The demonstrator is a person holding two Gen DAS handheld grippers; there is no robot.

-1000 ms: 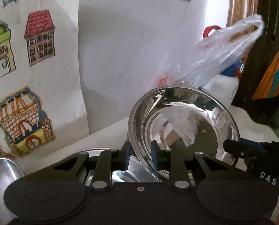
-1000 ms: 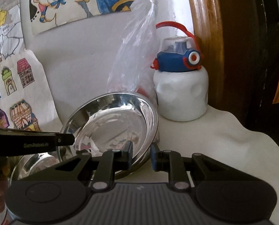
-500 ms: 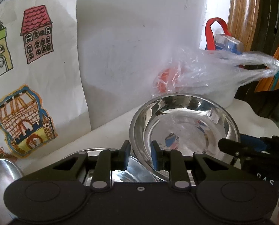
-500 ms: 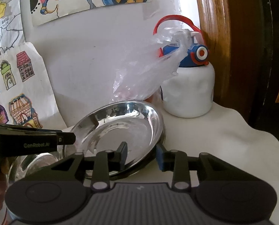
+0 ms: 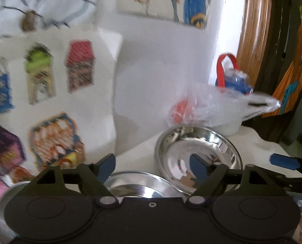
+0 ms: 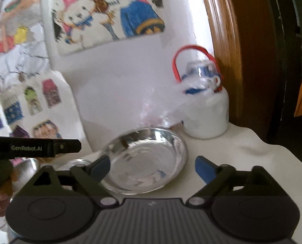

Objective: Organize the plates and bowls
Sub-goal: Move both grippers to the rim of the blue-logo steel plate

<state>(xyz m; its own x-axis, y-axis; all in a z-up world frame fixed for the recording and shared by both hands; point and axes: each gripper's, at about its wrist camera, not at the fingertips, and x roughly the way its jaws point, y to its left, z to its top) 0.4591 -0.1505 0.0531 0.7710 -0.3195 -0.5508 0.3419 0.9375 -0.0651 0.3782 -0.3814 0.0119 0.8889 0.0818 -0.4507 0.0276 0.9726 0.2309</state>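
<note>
Left gripper [image 5: 151,167] and right gripper [image 6: 152,167] both spread wide, holding nothing; steel bowl [image 6: 146,162] rests centre frame on white table [image 6: 242,156].

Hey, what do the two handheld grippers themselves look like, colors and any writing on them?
Both are black plastic with blue finger pads. The left gripper has a smooth black body; seen side-on from the right wrist view it reads "GenRobot.AI" in white. The right gripper has a grey ribbed centre panel.
</note>
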